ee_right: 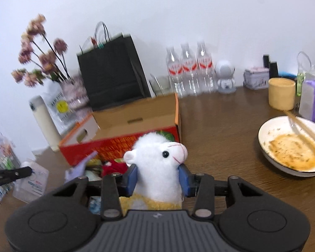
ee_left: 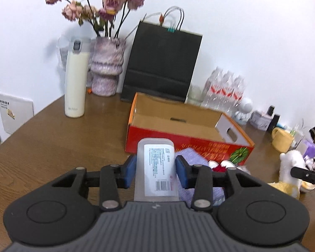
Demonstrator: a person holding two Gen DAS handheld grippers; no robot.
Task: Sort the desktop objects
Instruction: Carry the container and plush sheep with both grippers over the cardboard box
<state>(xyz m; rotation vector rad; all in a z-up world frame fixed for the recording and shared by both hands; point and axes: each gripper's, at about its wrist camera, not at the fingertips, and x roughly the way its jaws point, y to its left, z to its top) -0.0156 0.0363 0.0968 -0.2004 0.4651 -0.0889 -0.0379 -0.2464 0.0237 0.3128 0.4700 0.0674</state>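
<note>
White wall behind; brown wooden table. Landmark: the open red cardboard box at the table's middle; we place everything by it.

Item 1: left hand-held gripper, just in front of the box, blue pads pinching a translucent labelled container.

Item 2: right hand-held gripper, in front of the box's near corner, pinching a white alpaca plush by the neck.

Handling, in our judgement: carry each item clear above the box's near wall before lowering, keep the container level, and spare the soft plush extra squeeze.

View differences: only the right wrist view shows the soiled bowl with chopsticks, well right of the box. The left wrist view gives the cream flask and vase left of the box most clearly.
</note>
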